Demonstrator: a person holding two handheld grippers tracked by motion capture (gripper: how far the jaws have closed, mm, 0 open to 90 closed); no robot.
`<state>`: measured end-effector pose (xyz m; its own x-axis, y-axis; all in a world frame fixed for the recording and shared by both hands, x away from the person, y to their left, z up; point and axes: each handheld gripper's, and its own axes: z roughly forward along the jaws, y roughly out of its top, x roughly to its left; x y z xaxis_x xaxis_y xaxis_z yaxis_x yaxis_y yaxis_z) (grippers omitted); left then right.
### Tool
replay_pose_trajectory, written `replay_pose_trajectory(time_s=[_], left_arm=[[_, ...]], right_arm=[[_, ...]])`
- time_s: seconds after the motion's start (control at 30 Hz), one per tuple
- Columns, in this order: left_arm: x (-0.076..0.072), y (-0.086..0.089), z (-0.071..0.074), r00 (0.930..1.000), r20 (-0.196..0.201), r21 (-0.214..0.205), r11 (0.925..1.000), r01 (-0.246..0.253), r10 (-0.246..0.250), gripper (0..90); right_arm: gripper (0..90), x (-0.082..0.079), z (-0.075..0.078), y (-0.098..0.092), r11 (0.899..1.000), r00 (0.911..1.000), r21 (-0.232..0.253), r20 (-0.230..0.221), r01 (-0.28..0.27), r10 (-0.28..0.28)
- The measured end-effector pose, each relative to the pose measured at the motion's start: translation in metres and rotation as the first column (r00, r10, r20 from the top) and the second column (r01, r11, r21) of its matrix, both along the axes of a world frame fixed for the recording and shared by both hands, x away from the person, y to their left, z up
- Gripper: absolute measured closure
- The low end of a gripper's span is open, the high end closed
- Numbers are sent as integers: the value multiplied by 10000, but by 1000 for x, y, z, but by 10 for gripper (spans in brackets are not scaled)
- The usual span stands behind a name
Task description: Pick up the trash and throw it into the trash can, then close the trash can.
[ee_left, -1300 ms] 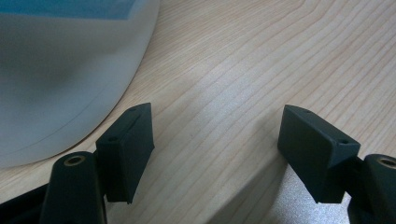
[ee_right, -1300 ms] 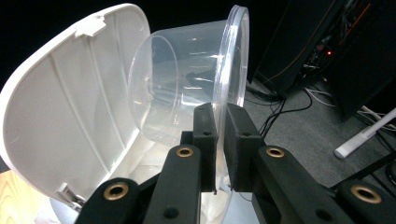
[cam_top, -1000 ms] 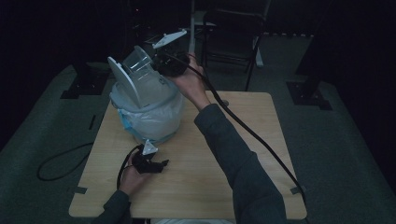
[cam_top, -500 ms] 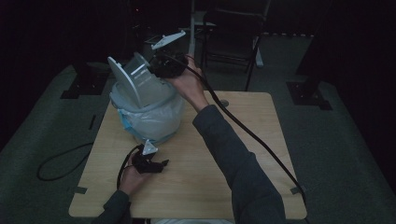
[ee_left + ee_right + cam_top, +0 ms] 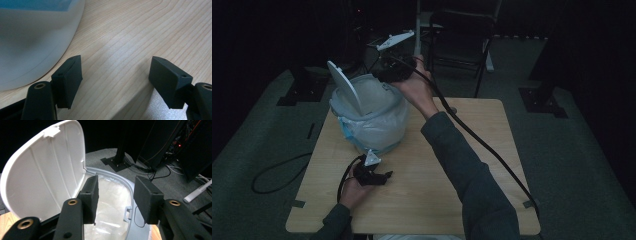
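Observation:
A pale bin [image 5: 372,125] lined with a white bag stands on the wooden table [image 5: 462,165], its white lid [image 5: 343,86] tipped up at the back left. My right gripper [image 5: 381,75] hovers over the bin's far rim. In the right gripper view its jaws [image 5: 115,195] stand open above the bag liner [image 5: 110,202] beside the raised lid [image 5: 42,170]; they have just been opening, and nothing is between them. My left gripper [image 5: 384,175] rests on the table in front of the bin, open and empty [image 5: 115,75], with the bag's side [image 5: 30,37] at its left.
A black cable [image 5: 277,175] loops off the table's left edge onto the floor. A folding chair [image 5: 462,45] and dark stand bases [image 5: 542,102] sit behind the table. The right gripper's cable [image 5: 482,145] trails over the table's right half.

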<state>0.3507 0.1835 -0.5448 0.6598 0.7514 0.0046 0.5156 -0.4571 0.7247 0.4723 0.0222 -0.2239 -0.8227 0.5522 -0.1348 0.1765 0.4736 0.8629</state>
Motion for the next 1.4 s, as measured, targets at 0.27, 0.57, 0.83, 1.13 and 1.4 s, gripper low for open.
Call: replay_pose_trajectory(time_s=[0.27, 0.57, 0.83, 1.13, 1.4], left_arm=[[0, 0, 0, 10000, 2, -9, 10000, 25, -25, 277], [0, 0, 0, 10000, -7, -3, 10000, 29, -29, 277], [0, 0, 0, 10000, -15, -38, 10000, 18, -18, 277], [0, 0, 0, 10000, -22, -14, 10000, 34, -34, 277], [0, 0, 0, 10000, -27, -3, 10000, 52, -52, 277]], right_arm=[[480, -8, 16, -6, 9931, 9994, 1120, -26, -333, 338], [472, -22, 28, 2, 9879, 9969, 1337, 58, -787, 786], [465, -27, 21, 21, 9869, 9919, 1041, -159, -1235, 1258], [467, -32, 15, 41, 9795, 9840, 1071, -333, -1707, 1751], [470, -26, 13, 45, 9828, 9858, 1031, -535, -1532, 1593]])
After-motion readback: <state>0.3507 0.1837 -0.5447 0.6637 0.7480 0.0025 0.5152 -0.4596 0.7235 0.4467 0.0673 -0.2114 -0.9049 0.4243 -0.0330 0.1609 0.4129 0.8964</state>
